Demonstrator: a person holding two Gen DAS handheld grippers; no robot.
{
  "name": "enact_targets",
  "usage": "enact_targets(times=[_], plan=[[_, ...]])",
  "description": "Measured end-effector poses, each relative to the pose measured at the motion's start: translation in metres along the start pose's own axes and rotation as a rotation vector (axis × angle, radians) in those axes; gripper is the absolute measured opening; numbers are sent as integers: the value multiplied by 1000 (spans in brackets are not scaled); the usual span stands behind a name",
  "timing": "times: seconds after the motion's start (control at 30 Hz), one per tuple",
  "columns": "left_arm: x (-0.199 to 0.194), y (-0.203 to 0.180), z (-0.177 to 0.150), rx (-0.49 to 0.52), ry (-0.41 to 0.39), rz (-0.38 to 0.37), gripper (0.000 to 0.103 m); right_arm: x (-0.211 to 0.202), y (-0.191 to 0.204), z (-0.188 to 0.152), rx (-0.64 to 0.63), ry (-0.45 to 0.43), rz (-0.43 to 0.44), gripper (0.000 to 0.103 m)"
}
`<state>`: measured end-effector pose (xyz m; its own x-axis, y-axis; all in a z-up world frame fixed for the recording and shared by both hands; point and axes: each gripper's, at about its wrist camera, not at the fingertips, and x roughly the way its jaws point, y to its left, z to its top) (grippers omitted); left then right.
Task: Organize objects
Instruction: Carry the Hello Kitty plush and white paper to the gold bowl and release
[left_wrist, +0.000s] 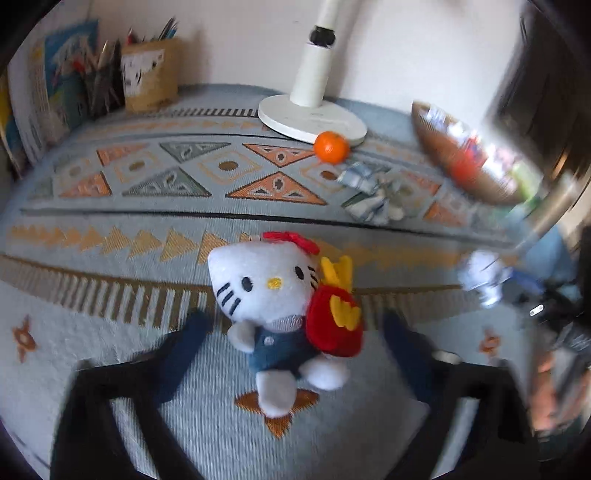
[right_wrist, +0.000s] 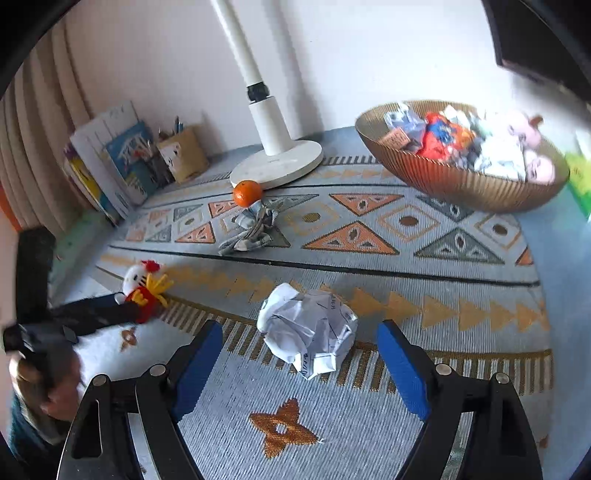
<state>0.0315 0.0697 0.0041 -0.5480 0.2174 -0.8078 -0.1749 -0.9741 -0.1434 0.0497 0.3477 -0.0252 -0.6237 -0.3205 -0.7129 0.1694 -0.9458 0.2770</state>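
A white cat plush (left_wrist: 273, 295) with a red bow and a red fries pouch lies on the patterned cloth. It sits between the dark blue fingers of my left gripper (left_wrist: 291, 325), which is open, with a gap on each side. In the right wrist view the same plush (right_wrist: 142, 286) lies far left with the left gripper's fingers around it. A crumpled white paper ball (right_wrist: 308, 328) rests between the blue pads of my right gripper (right_wrist: 299, 330), which is open and clear of the paper. The paper ball (left_wrist: 480, 277) shows blurred at the right of the left wrist view.
An orange (right_wrist: 246, 193) and a crumpled newspaper wad (right_wrist: 251, 229) lie in front of the white lamp base (right_wrist: 277, 166). A ribbed copper bowl (right_wrist: 443, 177) at back right holds several toys and papers. Books and pencil holders (right_wrist: 147, 162) line the back left wall.
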Motion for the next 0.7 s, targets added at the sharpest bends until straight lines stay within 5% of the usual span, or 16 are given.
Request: enact_targets(times=[0.1,0.3,0.4,0.43,0.47,0.7], plan=[[0,-1,-2,15,-51,83,53,7,-3,1,16,43,29,84],[-7,7,-3,-28,-109,43,51,20,0,4,20,101,46,86],[-4,2,-2,-17,-103,42,51,26,0,9,72,100,29,80],[-5,2,-3,-15,-108,42,51,26,0,10,91,93,38,71],[-6,3,-3,-14,-111,40,51,28,1,10,96,89,33,49],[-14,2,-3,-18,-131,33,50,3,18,5,-7,-18,24,47]])
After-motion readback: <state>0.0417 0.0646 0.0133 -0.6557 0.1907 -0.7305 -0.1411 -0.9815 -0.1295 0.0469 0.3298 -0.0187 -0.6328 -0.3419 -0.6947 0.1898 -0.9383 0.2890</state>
